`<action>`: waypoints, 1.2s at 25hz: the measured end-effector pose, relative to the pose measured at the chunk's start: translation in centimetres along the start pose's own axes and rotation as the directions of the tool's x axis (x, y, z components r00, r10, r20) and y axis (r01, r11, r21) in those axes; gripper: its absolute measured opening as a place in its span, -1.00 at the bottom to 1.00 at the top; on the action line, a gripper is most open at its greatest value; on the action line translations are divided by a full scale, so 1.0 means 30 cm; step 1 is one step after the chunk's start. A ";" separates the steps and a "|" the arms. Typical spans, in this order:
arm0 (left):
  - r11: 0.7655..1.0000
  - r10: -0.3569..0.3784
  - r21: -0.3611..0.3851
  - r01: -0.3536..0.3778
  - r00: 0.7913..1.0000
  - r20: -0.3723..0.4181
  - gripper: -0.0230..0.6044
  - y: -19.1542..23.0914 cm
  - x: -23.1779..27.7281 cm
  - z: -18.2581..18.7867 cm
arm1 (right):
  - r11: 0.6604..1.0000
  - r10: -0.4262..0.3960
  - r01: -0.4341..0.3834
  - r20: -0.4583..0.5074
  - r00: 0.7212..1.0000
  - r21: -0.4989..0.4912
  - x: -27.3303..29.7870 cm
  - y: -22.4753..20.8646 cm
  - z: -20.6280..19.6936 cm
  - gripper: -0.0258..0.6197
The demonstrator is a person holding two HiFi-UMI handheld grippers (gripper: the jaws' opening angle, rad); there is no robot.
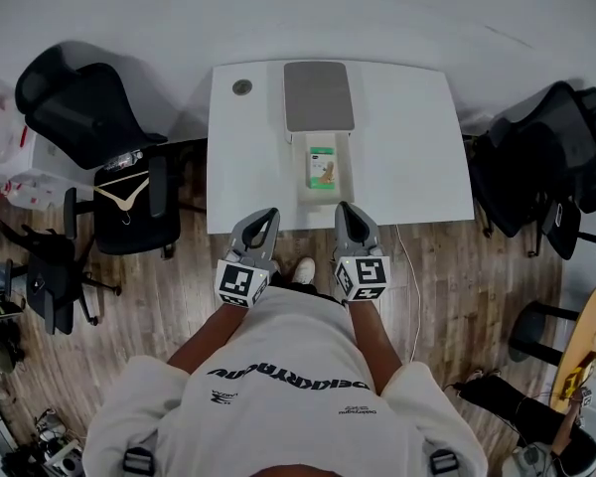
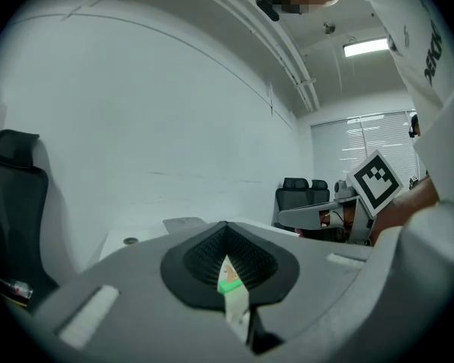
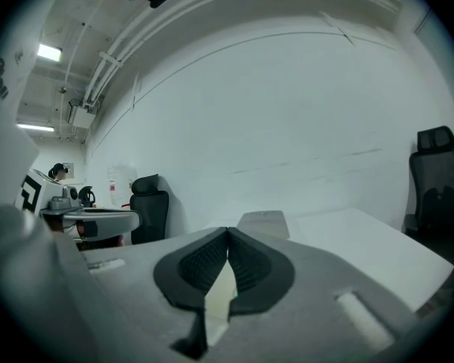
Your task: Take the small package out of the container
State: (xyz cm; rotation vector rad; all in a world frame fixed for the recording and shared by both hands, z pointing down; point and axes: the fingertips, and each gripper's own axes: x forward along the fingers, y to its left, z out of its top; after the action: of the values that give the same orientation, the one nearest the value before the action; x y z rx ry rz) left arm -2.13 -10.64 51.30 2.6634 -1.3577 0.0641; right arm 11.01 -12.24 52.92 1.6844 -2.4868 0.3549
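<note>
Head view: one table, one pale container near its 6 o'clock edge holding one small package, cream with a green band, lying flat, long axis 12-to-6, green end at 12; left tongs and right tongs at its 6. Left gripper view: tips pinched together, empty. Right gripper view: same, empty.
</note>
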 end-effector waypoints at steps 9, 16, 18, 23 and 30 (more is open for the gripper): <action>1.000 -0.027 -0.006 0.027 0.999 -0.029 -0.92 0.049 0.029 -0.012 | 1.000 -0.020 0.021 -0.057 0.998 0.016 0.078 -0.005 -0.037 -0.93; 0.998 -0.054 -0.009 0.054 0.998 -0.035 -0.92 0.096 0.076 -0.024 | 0.999 -0.042 0.044 -0.102 0.994 0.014 0.163 -0.011 -0.077 -0.86; 0.998 -0.060 -0.008 0.060 0.998 -0.036 -0.92 0.109 0.089 -0.027 | 0.998 -0.052 0.054 -0.115 0.992 0.015 0.184 -0.021 -0.091 -0.79; 0.997 -0.070 -0.012 0.070 0.996 -0.046 -0.92 0.145 0.106 -0.044 | 0.997 -0.075 0.077 -0.151 0.986 0.010 0.234 -0.032 -0.125 -0.64; 0.996 -0.084 -0.014 0.083 0.995 -0.059 -0.92 0.171 0.140 -0.055 | 0.996 -0.086 0.090 -0.216 0.973 0.010 0.304 -0.049 -0.187 -0.41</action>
State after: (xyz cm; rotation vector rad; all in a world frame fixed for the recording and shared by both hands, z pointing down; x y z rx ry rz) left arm -3.75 -16.72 53.97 2.6829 -1.2239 0.1251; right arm 8.77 -19.52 60.58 1.6587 -2.2539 0.5238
